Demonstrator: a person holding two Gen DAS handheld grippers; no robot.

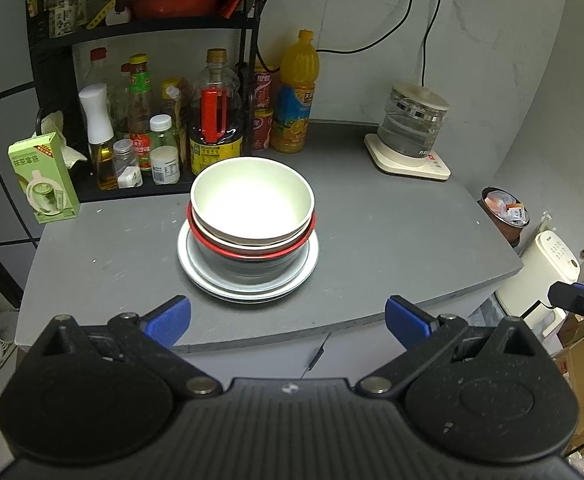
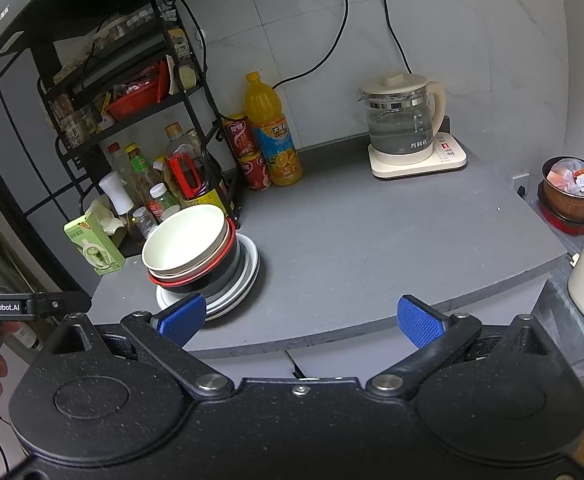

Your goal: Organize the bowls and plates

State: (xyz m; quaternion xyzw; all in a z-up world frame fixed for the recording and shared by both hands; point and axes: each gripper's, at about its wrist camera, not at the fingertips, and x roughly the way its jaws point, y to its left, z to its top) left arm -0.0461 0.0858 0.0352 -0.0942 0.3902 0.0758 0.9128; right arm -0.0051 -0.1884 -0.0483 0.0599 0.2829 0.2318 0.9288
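From the left wrist, the left gripper [image 1: 288, 322] stood wide apart and empty, just short of the grey counter [image 1: 392, 232], where a cream bowl [image 1: 252, 200] nested in a red-rimmed bowl [image 1: 252, 250] on stacked white plates [image 1: 248, 284]. From the right wrist, the right gripper [image 2: 300, 320] was likewise spread wide, holding nothing, with the stack to its left beside the bottle rack [image 2: 140, 128]; a glass kettle [image 2: 404, 124] sat well apart at the back.
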